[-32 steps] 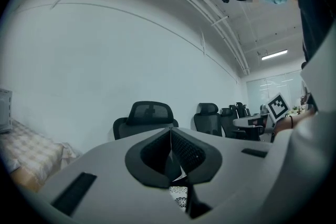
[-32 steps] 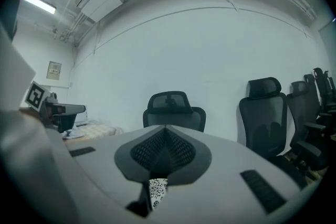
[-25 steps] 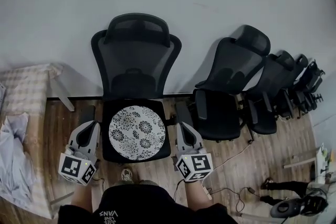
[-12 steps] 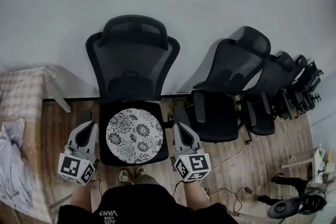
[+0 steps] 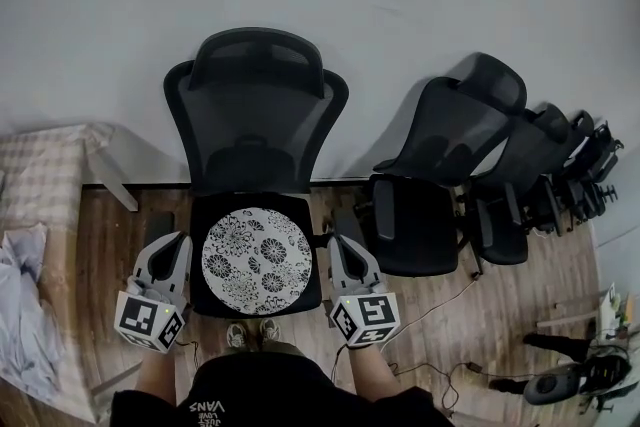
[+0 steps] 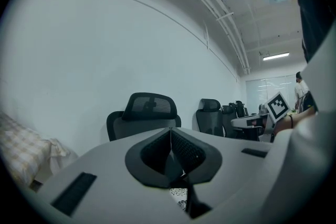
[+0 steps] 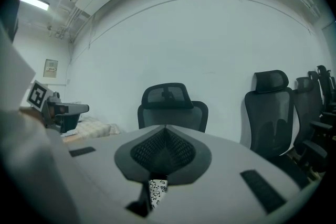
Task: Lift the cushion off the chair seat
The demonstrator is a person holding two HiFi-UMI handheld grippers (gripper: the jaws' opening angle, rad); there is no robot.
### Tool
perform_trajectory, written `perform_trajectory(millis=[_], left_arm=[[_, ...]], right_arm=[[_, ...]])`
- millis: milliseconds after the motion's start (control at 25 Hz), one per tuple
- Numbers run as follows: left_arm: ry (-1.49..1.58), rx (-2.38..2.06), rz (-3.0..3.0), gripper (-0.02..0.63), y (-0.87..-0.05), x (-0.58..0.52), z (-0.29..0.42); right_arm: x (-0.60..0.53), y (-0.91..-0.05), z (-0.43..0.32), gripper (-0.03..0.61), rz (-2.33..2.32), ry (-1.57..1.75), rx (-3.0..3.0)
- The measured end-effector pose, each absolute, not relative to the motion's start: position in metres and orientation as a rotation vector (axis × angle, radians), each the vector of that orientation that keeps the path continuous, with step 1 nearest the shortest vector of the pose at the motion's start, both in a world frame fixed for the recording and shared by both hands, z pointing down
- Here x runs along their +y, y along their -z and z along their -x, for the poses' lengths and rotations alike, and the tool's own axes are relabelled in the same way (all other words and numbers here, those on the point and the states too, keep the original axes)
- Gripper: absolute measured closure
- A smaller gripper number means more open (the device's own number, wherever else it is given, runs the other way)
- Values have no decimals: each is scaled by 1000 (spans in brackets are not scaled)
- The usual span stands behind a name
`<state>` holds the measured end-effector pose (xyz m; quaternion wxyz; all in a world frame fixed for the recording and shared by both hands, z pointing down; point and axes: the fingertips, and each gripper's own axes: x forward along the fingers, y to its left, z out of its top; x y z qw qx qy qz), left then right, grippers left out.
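- We find the left tool [image 5: 168,245] with its jaws together, gripping nothing.
- We find the right tool [image 5: 338,245] likewise closed and empty.
- Between both tools, the patterned cushion [image 5: 258,261] lies flat on the chair seat [image 5: 306,211].

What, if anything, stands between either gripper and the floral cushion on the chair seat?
Nothing visible does. The left gripper and right gripper, both shut, flank the round floral cushion with only bare chair seat between; the armrests lie just beyond their tips, not toward the cushion.
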<state>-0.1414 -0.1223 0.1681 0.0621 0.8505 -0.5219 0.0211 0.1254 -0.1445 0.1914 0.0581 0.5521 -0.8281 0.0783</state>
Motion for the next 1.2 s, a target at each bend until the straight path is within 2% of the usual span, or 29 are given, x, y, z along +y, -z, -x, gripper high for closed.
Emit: perform_trajectory(millis=[1200], left_arm=[[-187,-1555,-2454,600,-233,-136,143]], right_arm=[[-166,-255,-126,561,-1580,-365,-2443]])
